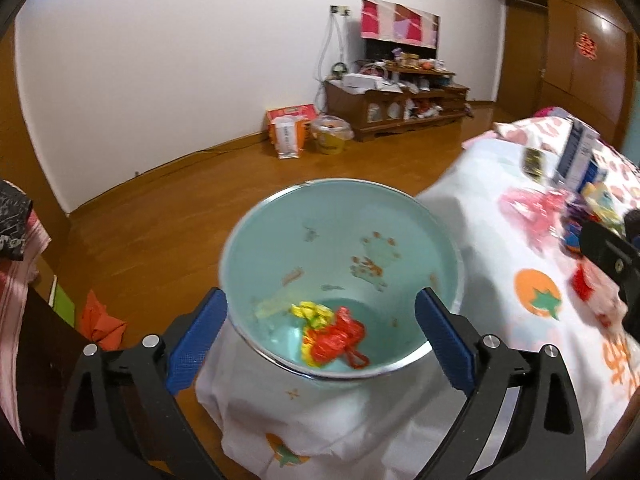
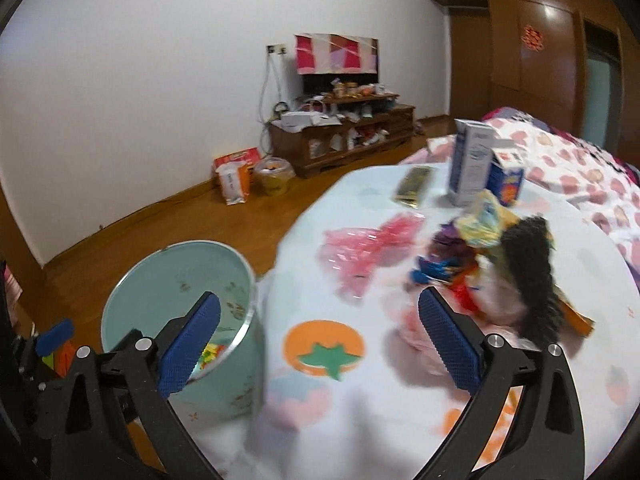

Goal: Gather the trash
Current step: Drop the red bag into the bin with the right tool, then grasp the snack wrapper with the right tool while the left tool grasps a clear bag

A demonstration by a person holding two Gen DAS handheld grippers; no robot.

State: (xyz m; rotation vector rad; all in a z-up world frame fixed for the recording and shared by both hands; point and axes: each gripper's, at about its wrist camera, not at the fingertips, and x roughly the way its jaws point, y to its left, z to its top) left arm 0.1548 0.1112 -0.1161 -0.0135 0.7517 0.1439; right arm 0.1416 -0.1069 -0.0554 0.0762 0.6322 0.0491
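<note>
A pale teal bin (image 1: 404, 232) stands beside the table and holds yellow and red wrappers (image 1: 332, 330); it also shows in the right wrist view (image 2: 132, 304). My left gripper (image 1: 320, 340) is open and empty above the bin's near rim. My right gripper (image 2: 320, 340) is open and empty over the fruit-print tablecloth (image 2: 360, 400). Ahead of it lies a trash pile (image 2: 480, 248) of crumpled wrappers with a black bristly brush-like thing (image 2: 532, 272). A pink plastic bag (image 2: 364, 248) lies left of the pile. The right gripper's body (image 1: 612, 264) shows at the left view's right edge.
A white-blue carton (image 2: 470, 164), a smaller blue box (image 2: 506, 180) and a dark sachet (image 2: 414, 186) stand at the table's far side. A bed with pink print (image 2: 580, 160) lies behind. A wooden cabinet (image 2: 340, 140) and bags on the floor (image 2: 236, 180) are by the wall.
</note>
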